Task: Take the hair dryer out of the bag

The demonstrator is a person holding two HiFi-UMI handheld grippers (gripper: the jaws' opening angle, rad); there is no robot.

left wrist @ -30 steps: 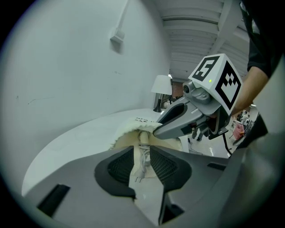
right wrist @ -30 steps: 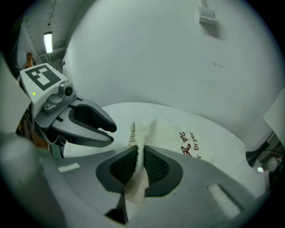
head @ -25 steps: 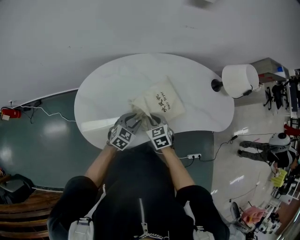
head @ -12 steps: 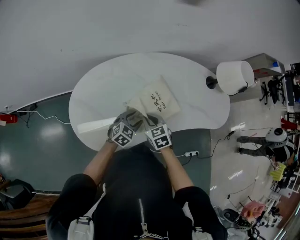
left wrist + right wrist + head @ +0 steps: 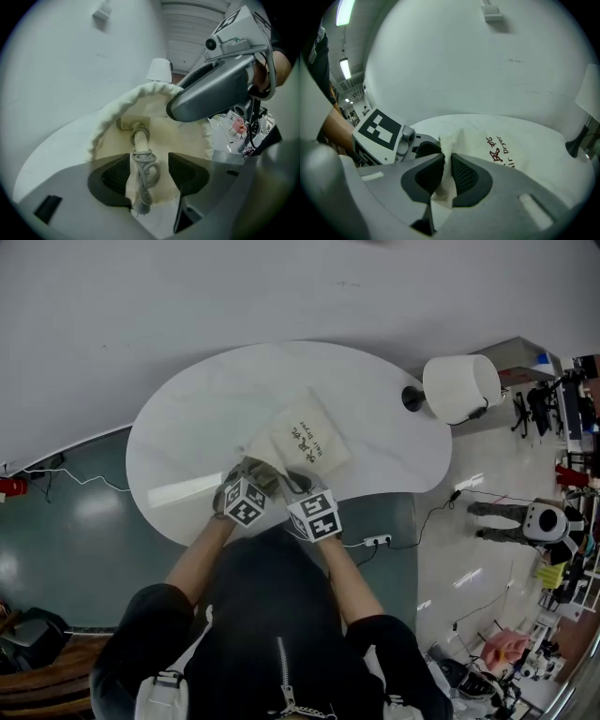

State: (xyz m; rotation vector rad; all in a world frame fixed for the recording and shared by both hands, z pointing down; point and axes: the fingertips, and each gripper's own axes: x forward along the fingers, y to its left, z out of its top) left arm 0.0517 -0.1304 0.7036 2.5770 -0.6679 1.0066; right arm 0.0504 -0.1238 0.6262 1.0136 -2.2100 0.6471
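A cream cloth bag point(image 5: 309, 440) with dark print lies on the white oval table point(image 5: 187, 427). My right gripper point(image 5: 446, 176) is shut on the bag's rim and holds the mouth up. My left gripper point(image 5: 149, 173) sits at the open mouth point(image 5: 112, 112). Its jaws have just been opening and now stand wide. Between them lies the hair dryer's coiled grey cord point(image 5: 144, 171), with the pads apart from it. Deeper inside, the cord runs to a pale part of the dryer point(image 5: 133, 123). In the head view both grippers point(image 5: 261, 474) point(image 5: 292, 486) meet at the bag's near corner.
A white lamp shade point(image 5: 457, 388) on a dark stand rises beside the table's right end. A power strip and cables point(image 5: 380, 542) lie on the floor below the table's near edge. The bag's printed side point(image 5: 499, 150) spreads away to the right.
My left gripper has pushed a little forward and down into the bag's mouth. The right gripper has stayed on the rim.
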